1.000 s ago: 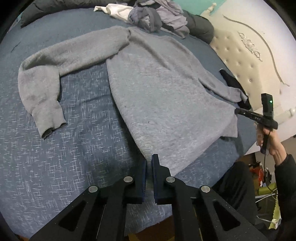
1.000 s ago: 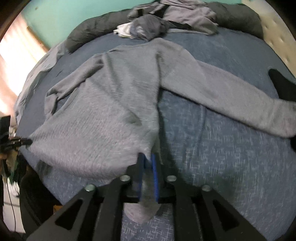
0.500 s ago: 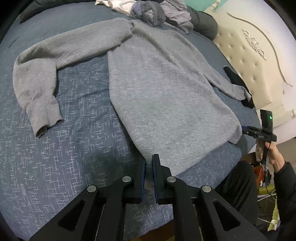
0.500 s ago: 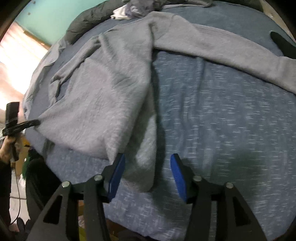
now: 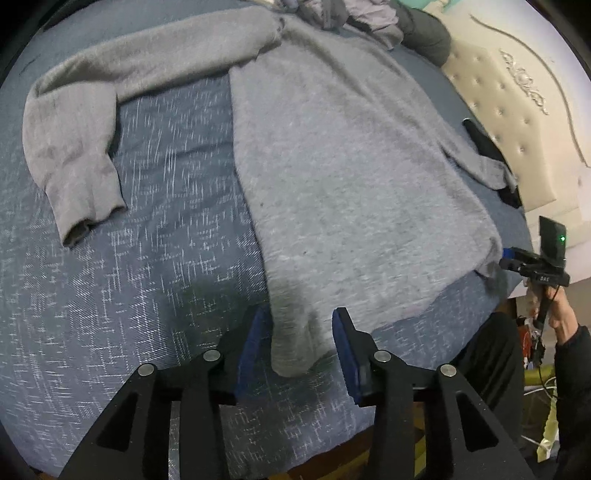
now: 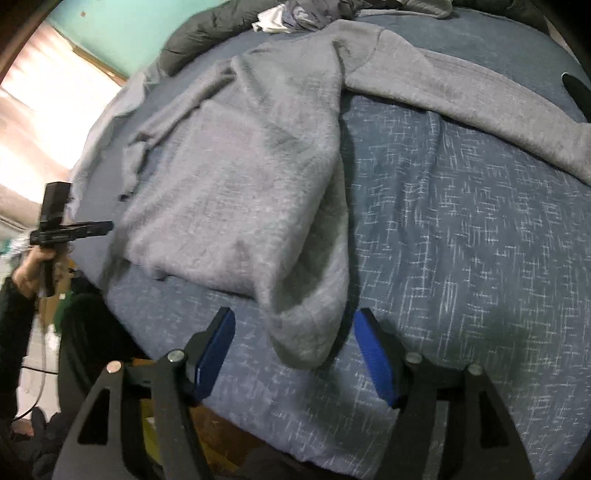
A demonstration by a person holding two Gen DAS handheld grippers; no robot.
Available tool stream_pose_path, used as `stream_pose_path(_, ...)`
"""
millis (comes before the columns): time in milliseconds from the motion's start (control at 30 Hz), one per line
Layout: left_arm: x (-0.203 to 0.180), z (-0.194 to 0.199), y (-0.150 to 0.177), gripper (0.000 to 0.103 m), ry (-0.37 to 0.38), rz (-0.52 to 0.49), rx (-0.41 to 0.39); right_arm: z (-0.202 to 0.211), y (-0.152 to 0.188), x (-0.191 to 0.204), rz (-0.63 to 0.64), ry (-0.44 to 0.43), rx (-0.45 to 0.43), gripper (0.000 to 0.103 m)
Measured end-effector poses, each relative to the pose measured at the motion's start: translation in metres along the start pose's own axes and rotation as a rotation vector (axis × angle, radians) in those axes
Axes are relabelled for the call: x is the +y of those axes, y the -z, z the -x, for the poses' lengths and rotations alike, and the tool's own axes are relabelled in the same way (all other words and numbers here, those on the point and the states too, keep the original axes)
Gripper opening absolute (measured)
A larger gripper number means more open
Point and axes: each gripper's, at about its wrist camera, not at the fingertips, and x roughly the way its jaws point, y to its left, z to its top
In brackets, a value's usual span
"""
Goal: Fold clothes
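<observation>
At the near edge of the bed (image 5: 122,295), the left tongs (image 5: 301,343) stand wide open, holding nothing, with one hem corner of the grey sweater (image 5: 332,177) lying loose between the blue pads (image 5: 251,343). The right tongs (image 6: 293,352) are likewise spread wide and empty, the opposite hem corner drooping between their pads.

The sweater lies spread front-down or front-up, I cannot tell which, across the blue flecked bedspread, hem toward the person and neck away. One sleeve (image 5: 74,147) runs out to the left and bends back toward the near edge; the other sleeve (image 6: 480,99) stretches to the right. The knit looks thick, soft and limp, probably of moderate weight: it should drape and sag rather than hold a line, and likely cling a little to the bedspread instead of sliding. Good places to take hold would be the hem corners, the cuffs or the shoulder seams, pinching both layers so that the fold lands square.

Farther off, a heap of other clothes (image 5: 354,14) sits beyond the collar, beside a dark duvet (image 6: 207,37). A black sock (image 5: 484,144) lies near the right cuff. A cream tufted headboard (image 5: 517,110) borders the bed on one side; a turquoise wall (image 6: 129,29) and a bright window stand behind.
</observation>
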Motion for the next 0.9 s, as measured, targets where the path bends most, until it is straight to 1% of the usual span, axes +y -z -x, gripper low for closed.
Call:
stream_pose_path(100, 0.004, -0.011, 0.003, 0.043, -0.010, 0.007, 0.016, -0.007, -0.003, 0.002, 0.004, 0.034, 0.000, 0.067)
stream_pose_path(167, 0.005, -0.016, 0.004, 0.042, -0.008, 0.002, 0.023, -0.010, -0.004, 0.001, -0.007, 0.026, -0.005, 0.052)
stream_pose_path(200, 0.004, -0.018, 0.005, 0.041, -0.003, -0.004, 0.025, -0.011, -0.004, 0.000, -0.012, 0.024, -0.010, 0.035)
stream_pose_path(233, 0.002, -0.019, 0.006, 0.033, 0.002, -0.017, 0.025, -0.010, -0.004, -0.001, -0.015, 0.028, -0.018, 0.026)
stream_pose_path(267, -0.001, -0.019, 0.006, 0.026, 0.005, -0.029, 0.025, -0.009, -0.003, -0.001, -0.018, 0.025, -0.026, 0.022)
stream_pose_path(300, -0.002, -0.018, 0.006, 0.013, 0.004, -0.037, 0.022, -0.008, -0.003, -0.001, -0.021, 0.018, -0.029, 0.014)
stream_pose_path(333, -0.004, -0.017, 0.006, 0.007, 0.002, -0.045, 0.019, -0.006, -0.003, 0.000, -0.020, 0.012, -0.033, 0.010)
stream_pose_path(400, -0.008, -0.011, 0.006, 0.005, 0.000, -0.062, 0.007, 0.001, -0.004, 0.005, -0.006, 0.005, -0.043, 0.007)
stream_pose_path(500, -0.011, 0.007, 0.003, 0.004, 0.008, -0.074, -0.025, 0.020, -0.009, 0.012, 0.013, -0.008, -0.070, 0.006)
stream_pose_path(633, -0.016, 0.043, 0.003, 0.004, 0.022, -0.094, -0.073, 0.054, -0.017, 0.020, 0.025, -0.037, -0.114, 0.006)
stream_pose_path(733, -0.016, 0.072, 0.006, 0.004, 0.036, -0.116, -0.106, 0.076, -0.021, 0.030, 0.035, -0.079, -0.130, 0.006)
stream_pose_path(800, -0.016, 0.087, 0.011, 0.004, 0.034, -0.127, -0.124, 0.083, -0.020, 0.036, 0.052, -0.090, -0.120, 0.006)
stream_pose_path(900, -0.016, 0.089, 0.013, 0.004, 0.025, -0.121, -0.124, 0.074, -0.016, 0.038, 0.054, -0.079, -0.064, 0.006)
